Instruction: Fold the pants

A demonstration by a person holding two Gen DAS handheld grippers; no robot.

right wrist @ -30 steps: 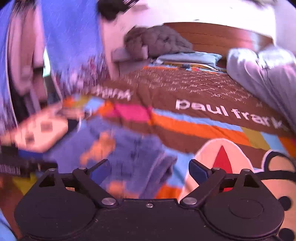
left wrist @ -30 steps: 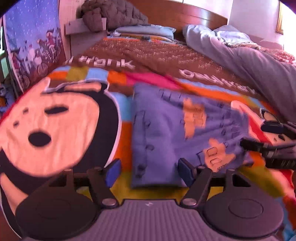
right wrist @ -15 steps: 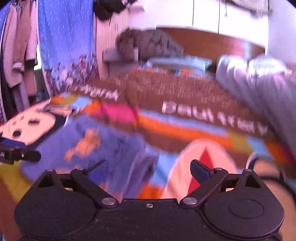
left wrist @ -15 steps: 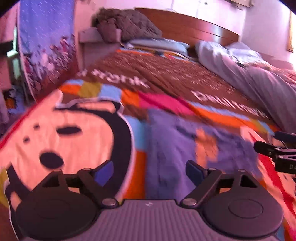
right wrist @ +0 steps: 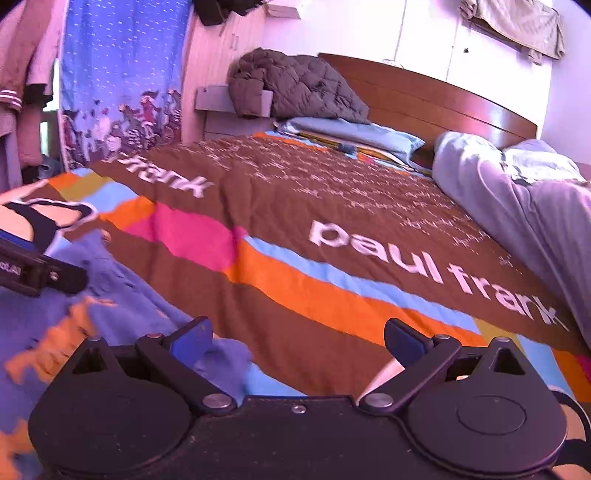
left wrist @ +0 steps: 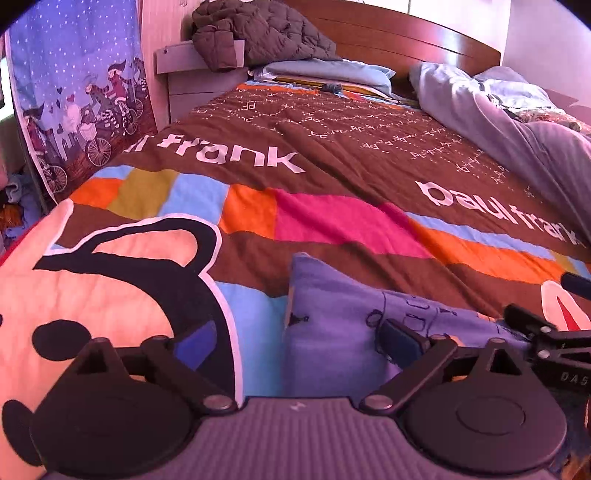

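Both claws stand wide open and hold nothing. For the left gripper the jaws have just been opening, and the left corner of the pants lies between its fingers without either blue pad pressing on the cloth. For the right gripper the jaws have also been opening to their full width; its left pad hangs over the right end of the pants, its right pad over the bare bedspread.

The pants are blue-violet with orange figures and thin line drawings. They lie folded and flat on the near part of the bed, close to its foot edge, between the big cartoon face on the left side of the bedspread and the red and white figure on the right. In each wrist view a black part of the other gripper shows at the side, just over the cloth.

Far behind, at the head edge, a dark quilted jacket is piled above a light blue pillow, before the wooden headboard. A grey-lilac duvet is crumpled along the right side of the bed.
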